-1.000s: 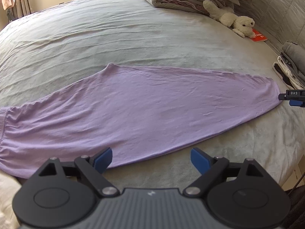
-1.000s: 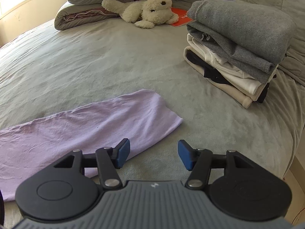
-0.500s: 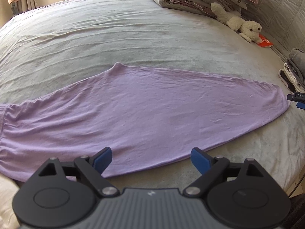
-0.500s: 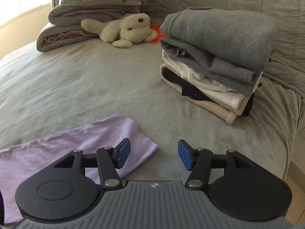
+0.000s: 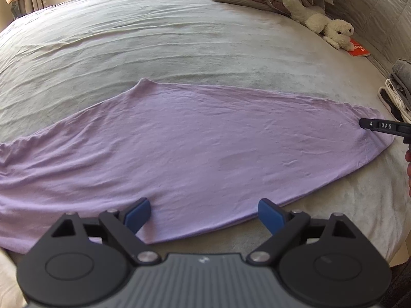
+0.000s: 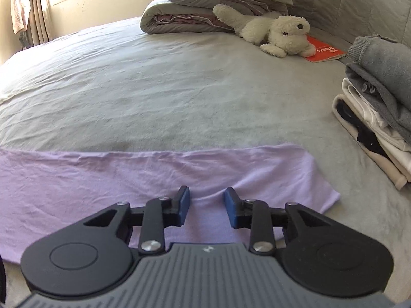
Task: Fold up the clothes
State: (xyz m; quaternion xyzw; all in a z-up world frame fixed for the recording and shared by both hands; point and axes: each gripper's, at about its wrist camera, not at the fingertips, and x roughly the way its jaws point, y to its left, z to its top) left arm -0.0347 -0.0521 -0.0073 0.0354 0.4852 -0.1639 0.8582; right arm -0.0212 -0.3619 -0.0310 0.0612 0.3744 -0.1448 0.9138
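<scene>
The purple garment (image 5: 195, 143) lay spread flat across the near part of the bed (image 5: 154, 38), a long strip running left to right, likely smoothed out so it could be folded end over end. The right gripper (image 6: 207, 205) sat over the garment's right end, its fingers (image 6: 183, 205) closing with a small ridge of cloth bunched between them but not yet pinched, probably to lift that end. The left gripper (image 5: 203, 213) hovered at the near edge with fingers (image 5: 138, 211) spread wide, nothing between them, seemingly ready to take the hem. A stack (image 6: 377, 107) of folded clothes waited at the far right, well apart from the garment.
</scene>
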